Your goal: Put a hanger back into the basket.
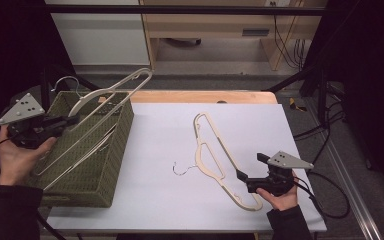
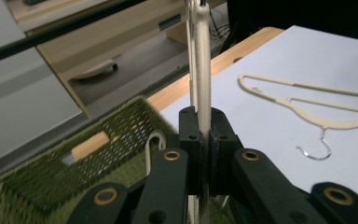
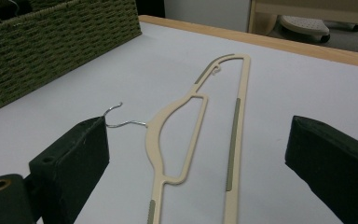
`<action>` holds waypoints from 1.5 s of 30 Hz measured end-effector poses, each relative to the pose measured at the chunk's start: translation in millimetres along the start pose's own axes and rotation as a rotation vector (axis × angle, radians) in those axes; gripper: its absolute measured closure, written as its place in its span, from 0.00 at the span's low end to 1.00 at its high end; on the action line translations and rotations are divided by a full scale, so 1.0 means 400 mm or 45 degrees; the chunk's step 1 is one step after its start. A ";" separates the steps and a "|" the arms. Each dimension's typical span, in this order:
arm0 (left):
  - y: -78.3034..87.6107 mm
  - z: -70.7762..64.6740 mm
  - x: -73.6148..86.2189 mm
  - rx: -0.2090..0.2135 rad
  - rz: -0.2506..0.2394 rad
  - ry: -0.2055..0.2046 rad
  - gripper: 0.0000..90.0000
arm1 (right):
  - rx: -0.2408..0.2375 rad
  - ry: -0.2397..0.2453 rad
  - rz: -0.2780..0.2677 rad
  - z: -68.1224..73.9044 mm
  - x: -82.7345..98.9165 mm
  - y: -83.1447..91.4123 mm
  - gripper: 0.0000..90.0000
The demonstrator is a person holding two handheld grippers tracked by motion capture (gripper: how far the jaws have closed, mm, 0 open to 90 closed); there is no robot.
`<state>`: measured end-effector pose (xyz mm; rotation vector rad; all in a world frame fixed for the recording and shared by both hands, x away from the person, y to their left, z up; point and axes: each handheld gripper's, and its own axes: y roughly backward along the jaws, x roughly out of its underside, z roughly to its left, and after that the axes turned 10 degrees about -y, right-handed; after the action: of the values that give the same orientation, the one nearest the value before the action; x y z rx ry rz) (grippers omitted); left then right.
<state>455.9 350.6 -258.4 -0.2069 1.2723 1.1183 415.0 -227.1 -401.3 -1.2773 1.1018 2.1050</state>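
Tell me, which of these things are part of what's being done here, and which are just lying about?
Part of the job:
- raised hanger, clamped in the left gripper
- green woven basket
- hanger on the table, before the open right gripper

Lying about:
- floor cables
- wooden furniture behind

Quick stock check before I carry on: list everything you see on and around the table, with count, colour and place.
held hanger: one, cream, clamped in the left tool, tilted up over the basket
flat hanger: one, cream with a metal hook, lying on the table right of centre
other hangers: pale, inside the basket, count unclear
basket: one, green woven, left end of the table
table: one, pale grey top with a wooden far edge
left tool: black, shut on the held hanger, above the basket
right tool: black, open, its jaws either side of the flat hanger's lower end
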 end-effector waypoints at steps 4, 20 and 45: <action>-0.002 0.028 0.049 -0.033 0.053 0.020 0.96 | 0.002 0.000 0.001 -0.001 0.000 0.000 0.08; -0.005 0.092 0.204 -0.105 0.191 0.074 0.96 | 0.006 0.002 0.005 -0.002 0.003 -0.003 0.08; -0.128 0.018 0.340 -0.040 0.402 0.080 0.95 | 0.000 0.008 0.015 -0.001 0.006 -0.008 0.08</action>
<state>482.9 404.3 -391.0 -0.0655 1.3749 1.4106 416.4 -225.5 -404.6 -1.2811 1.1148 2.1110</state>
